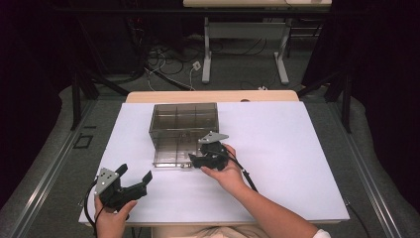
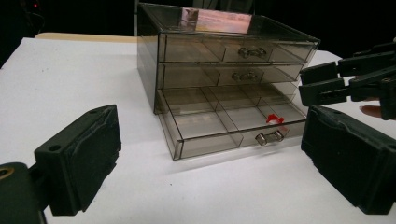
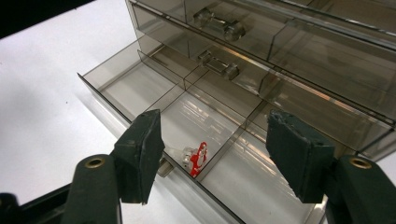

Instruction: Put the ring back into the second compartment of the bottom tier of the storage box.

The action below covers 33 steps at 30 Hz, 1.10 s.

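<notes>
A smoky clear cabinet with three drawers stands in the middle of the white table. Its bottom drawer is pulled out, and the two above it are closed. A small red and clear piece lies in a front compartment of the open drawer, just behind the front wall and near the handle. My right gripper hovers open over that compartment, jaws either side of the piece and above it. Over the table's front left, my left gripper is open and holds nothing, pointing at the cabinet.
The white table has bare room to the right and left of the cabinet. A wooden edge runs along its far side. Beyond it, cables lie on the floor under another table's legs.
</notes>
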Tool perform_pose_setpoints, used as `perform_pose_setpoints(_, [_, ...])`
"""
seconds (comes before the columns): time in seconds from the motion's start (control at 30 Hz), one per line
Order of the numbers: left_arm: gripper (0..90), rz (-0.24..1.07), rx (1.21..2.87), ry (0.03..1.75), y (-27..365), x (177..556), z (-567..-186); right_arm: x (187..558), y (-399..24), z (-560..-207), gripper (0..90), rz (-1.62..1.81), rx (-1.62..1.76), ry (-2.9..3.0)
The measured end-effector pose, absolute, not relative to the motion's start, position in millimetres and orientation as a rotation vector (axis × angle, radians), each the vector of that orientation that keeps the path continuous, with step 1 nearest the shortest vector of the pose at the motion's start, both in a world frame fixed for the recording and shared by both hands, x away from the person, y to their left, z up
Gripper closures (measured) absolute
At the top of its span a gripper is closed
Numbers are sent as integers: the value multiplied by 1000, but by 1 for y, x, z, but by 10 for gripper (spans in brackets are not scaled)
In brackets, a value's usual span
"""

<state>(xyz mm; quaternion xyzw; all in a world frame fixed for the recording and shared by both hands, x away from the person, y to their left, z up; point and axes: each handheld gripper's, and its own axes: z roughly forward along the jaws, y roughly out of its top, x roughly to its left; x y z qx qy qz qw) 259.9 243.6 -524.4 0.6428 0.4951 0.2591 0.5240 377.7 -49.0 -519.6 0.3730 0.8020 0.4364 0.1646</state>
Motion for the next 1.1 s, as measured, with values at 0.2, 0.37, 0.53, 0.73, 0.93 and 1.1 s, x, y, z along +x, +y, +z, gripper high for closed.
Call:
perform_pose_setpoints(0.2, [52, 621, 1538, 1186, 243, 260, -524, 375, -56, -515, 292, 1239, 1095, 2325])
perform_pose_setpoints(0.37, [53, 622, 1538, 1187, 243, 260, -524, 370, -67, -512, 244, 1231, 1093, 2331])
perform_pose_setpoints(0.53, [53, 621, 1539, 1189, 243, 260, -524, 366, -74, -511, 223, 1224, 1086, 2302])
perform_pose_setpoints(0.73, [53, 618, 1541, 1187, 243, 260, -525, 359, -87, -508, 148, 1244, 1084, 2268])
perform_pose_setpoints(0.93, [54, 624, 1543, 1188, 242, 260, -524, 350, -101, -506, 148, 1206, 1100, 2234])
perform_pose_setpoints(1.1, [54, 624, 1542, 1193, 242, 260, -525, 342, -116, -504, 123, 1233, 1119, 2205])
